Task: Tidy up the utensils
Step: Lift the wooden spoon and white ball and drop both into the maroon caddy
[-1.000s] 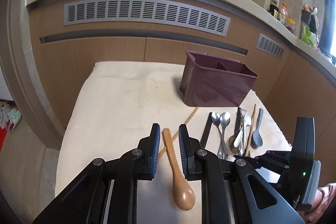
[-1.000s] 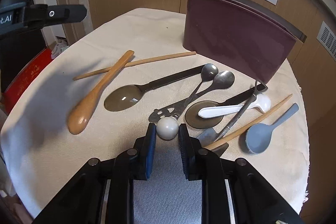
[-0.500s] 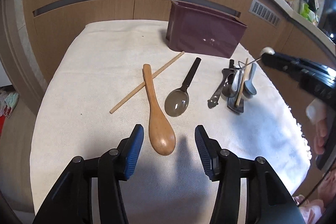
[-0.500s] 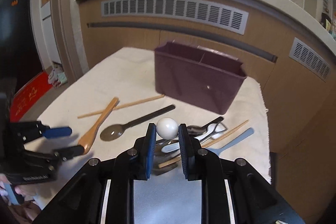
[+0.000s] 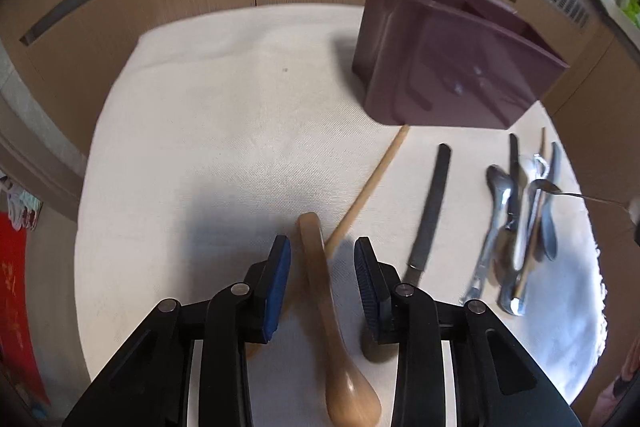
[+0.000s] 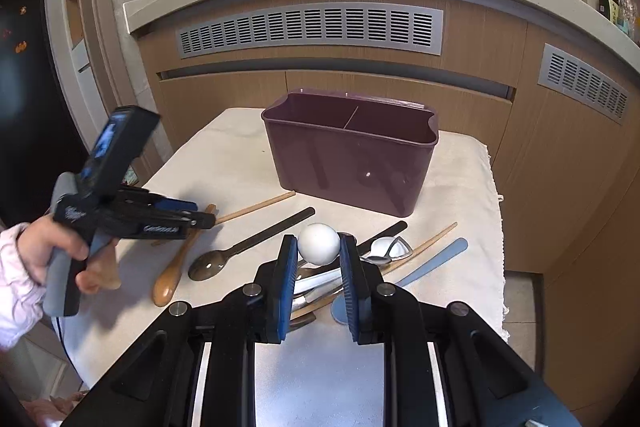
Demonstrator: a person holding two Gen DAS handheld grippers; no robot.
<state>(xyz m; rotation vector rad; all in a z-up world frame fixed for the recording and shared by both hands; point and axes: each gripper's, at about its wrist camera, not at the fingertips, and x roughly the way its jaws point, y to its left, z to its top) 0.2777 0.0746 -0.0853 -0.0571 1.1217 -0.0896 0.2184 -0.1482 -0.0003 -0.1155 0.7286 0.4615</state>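
My left gripper (image 5: 322,259) is open, its blue pads either side of the handle of a wooden spoon (image 5: 334,331) that lies on the cloth. My right gripper (image 6: 318,251) is shut on the white ball end (image 6: 318,243) of a thin metal utensil and holds it above the pile; the utensil's bowl (image 5: 546,185) hangs over the other cutlery. The purple two-compartment caddy (image 6: 352,155) stands behind, empty as far as I see. In the right wrist view, the left gripper (image 6: 200,219) sits over the wooden spoon (image 6: 172,275).
On the white cloth (image 5: 208,131) lie a wooden chopstick (image 5: 368,191), a black-handled spoon (image 5: 432,211), and a pile of metal spoons (image 5: 516,227), a second chopstick and a blue spoon (image 6: 432,263). Wooden cabinets (image 6: 400,83) stand behind the table.
My left gripper has dropped down and narrowed around the wooden spoon's handle. My right gripper has lifted the ball-ended utensil up off the pile and back toward the caddy.
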